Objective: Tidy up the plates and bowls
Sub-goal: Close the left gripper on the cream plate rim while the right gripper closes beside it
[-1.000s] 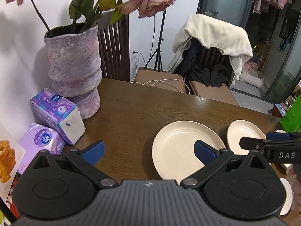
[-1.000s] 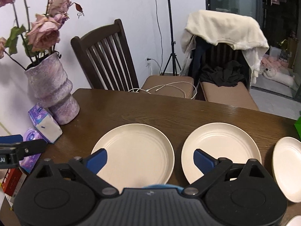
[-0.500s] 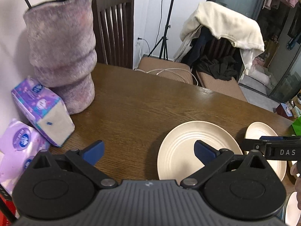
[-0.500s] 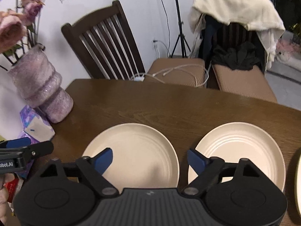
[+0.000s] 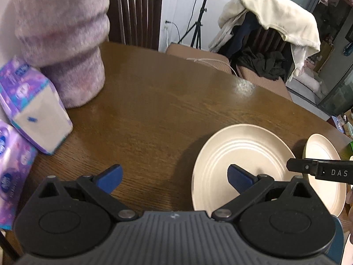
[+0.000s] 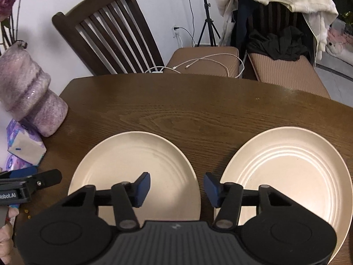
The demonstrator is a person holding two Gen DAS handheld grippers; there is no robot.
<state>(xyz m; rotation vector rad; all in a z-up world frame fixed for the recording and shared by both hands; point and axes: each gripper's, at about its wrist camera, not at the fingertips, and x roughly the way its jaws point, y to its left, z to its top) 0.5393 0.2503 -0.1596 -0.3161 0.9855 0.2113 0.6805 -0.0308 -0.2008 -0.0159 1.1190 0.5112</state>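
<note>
Lowered toward the brown wooden surface (image 6: pixel 198 110) since a second ago; right gripper (image 6: pixel 176 187) jaws just been closing, now half-narrow and empty, straddling the near rim of the left cream round plate (image 6: pixel 136 167). Left gripper (image 5: pixel 174 176) jaws wide, empty. Risk: rim slipping, knocking the right cream plate (image 6: pixel 291 172) just beside. Both plates empty. Farther back, purple ribbed vase (image 6: pixel 30 101) holding stems.

Two round cream ribbed plates: left one (image 6: pixel 134 167), right one (image 6: pixel 291 172). One fuzzy pink-purple ribbed vase (image 6: pixel 28 101). Two purple plastic tissue packs: one leaning on the vase (image 5: pixel 33 106), one at the frame edge (image 5: pixel 11 172). Two dark wooden chairs: one slat-backed (image 6: pixel 110 31), one draped in clothes (image 6: pixel 275 33). One brown wooden surface (image 6: pixel 198 110).
</note>
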